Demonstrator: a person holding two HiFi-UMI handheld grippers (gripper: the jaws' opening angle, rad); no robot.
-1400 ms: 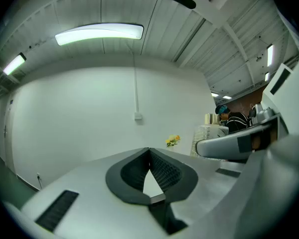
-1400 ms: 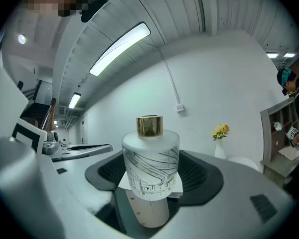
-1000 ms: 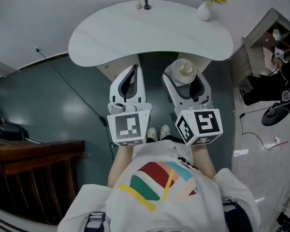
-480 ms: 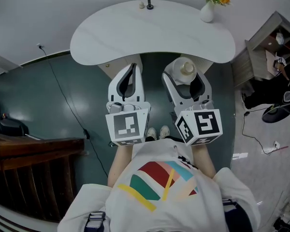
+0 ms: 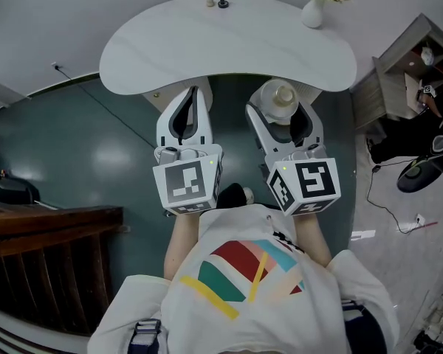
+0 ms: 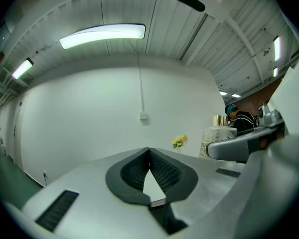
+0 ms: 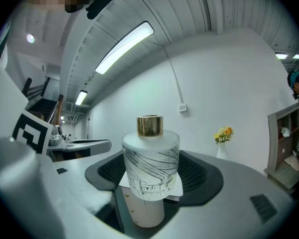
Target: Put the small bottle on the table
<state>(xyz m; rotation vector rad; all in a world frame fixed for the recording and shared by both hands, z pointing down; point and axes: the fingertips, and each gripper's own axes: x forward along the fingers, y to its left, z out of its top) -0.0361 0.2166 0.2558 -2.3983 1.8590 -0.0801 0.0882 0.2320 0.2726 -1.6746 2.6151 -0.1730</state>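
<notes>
Plainly, the right hand-held gripper (image 5: pixel 281 113) is clamped on the small bottle (image 5: pixel 283 97): in the right gripper view its two dark pads press the bottle's sides, one on each side. The small bottle (image 7: pixel 150 162) stands upright between them. It has a frosted white body with a dark line drawing and a gold cap on top. From the head view it hangs over the floor (image 5: pixel 96 146), just short of the near edge of the counter (image 5: pixel 229 46) and not resting on it.

The left hand-held gripper (image 5: pixel 189 103) is held beside the right one at about the same level, pointing toward the counter. In the left gripper view its jaws meet at the tips with nothing between them (image 6: pixel 149 152).

Beyond both grippers lies the white, kidney-shaped counter. A white vase (image 5: pixel 312 12) of yellow flowers stands near its far right end, and two small items (image 5: pixel 217 2), too small to make out, sit at its far edge. The floor below is dark green. To the right stands an open shelf unit (image 5: pixel 407 61). At the bottom of the head view is the person's white shirt (image 5: pixel 244 279) with coloured stripes.
</notes>
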